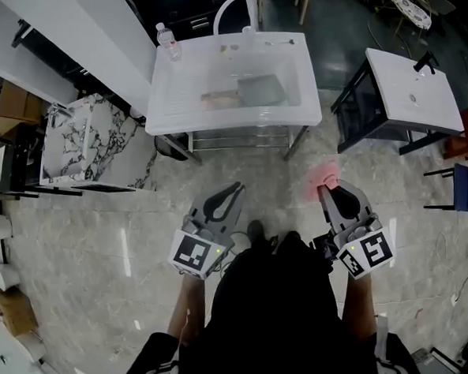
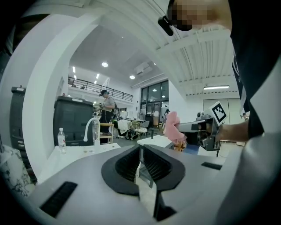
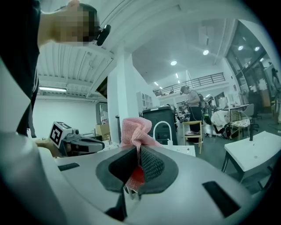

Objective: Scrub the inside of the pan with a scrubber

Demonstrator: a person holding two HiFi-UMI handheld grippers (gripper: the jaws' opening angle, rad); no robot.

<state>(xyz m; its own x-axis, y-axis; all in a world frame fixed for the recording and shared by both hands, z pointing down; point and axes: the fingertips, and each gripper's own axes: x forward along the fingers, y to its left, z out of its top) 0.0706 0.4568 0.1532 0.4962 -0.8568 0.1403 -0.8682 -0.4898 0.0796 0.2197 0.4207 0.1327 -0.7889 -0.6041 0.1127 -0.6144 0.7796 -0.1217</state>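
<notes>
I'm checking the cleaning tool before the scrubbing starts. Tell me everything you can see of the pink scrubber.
The scrubber is a pale pink, mesh-like cloth, soft and crumpled into a bunch. It is clamped between the closed jaws of the right hand-held gripper. Its bunched top stands up past the fingertips, and a redder part shows lower down between the pads. It is held in the air, nearly level, well short of the white sink, and touches nothing but the gripper.

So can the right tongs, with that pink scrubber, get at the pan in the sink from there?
Probably not yet. The right tongs, shut on the pink scrubber, hang well short of the sink, where the pan lies. Only bare floor lies between, so stepping forward should do it.
</notes>
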